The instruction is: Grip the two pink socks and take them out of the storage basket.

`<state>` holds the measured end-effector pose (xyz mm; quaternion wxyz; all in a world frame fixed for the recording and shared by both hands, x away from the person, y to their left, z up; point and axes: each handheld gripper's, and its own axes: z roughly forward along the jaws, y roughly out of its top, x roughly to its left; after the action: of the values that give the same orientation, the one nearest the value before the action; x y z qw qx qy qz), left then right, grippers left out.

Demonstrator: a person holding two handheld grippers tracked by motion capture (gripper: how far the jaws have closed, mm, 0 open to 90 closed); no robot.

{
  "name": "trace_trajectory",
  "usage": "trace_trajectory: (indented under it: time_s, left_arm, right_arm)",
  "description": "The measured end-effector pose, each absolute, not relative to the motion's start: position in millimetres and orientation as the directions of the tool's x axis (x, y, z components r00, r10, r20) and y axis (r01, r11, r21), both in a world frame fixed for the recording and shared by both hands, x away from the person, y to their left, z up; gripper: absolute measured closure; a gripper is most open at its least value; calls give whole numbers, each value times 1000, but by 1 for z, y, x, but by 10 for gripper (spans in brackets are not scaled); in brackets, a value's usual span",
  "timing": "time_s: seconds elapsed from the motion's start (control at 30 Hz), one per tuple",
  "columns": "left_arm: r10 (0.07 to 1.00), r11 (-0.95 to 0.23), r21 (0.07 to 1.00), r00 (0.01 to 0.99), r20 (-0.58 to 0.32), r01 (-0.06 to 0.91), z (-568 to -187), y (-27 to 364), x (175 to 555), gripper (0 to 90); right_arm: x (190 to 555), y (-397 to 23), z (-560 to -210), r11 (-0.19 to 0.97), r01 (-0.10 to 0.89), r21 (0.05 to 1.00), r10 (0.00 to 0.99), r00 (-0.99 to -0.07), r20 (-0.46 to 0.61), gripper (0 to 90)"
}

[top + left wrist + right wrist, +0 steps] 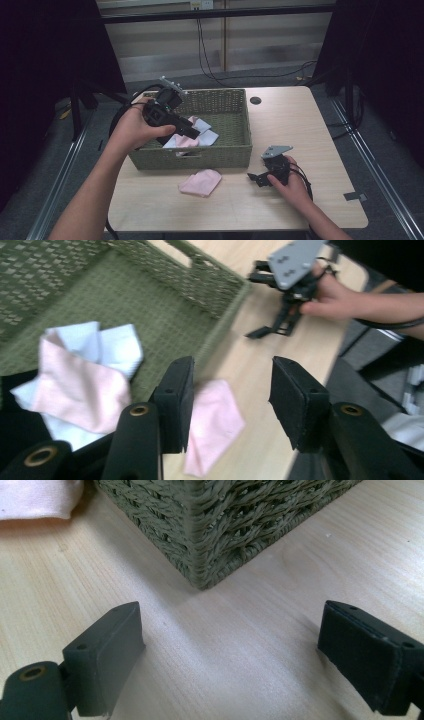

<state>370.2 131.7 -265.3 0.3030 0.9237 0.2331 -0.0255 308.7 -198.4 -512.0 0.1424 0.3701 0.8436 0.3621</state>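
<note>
A green woven basket (220, 152) stands on the left half of the table and holds a pink cloth (80, 387) lying on white cloths (117, 342). My left gripper (192, 131) hovers over the basket's left part with its jaws apart and nothing between them (230, 375). Another pink cloth (201, 182) lies folded on the table in front of the basket, and it also shows below the left jaws (215, 422). My right gripper (255, 179) rests low on the table to the right of that cloth, open wide (230, 630) and facing the basket's corner (200, 535).
The light wooden table (300, 125) has bare room to the right of the basket and along its front edge. A small dark round hole (255, 100) sits near the far edge. Cables hang behind the table, and dark curtains stand at both sides.
</note>
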Motion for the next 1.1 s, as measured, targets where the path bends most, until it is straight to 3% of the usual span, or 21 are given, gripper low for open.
trace_trajectory:
  time_s: [0.53,1.1]
  left_arm:
    - [581,-626,543,799,-154,560,-311,138,416,422]
    - [659,-564,534,733,-168,629,-353,141,452,373]
  right_arm:
    - [309,-198,-512,464,522,716,727,-686,28,102]
    - [309,-198,-512,465,520,716,727,-686,27,102]
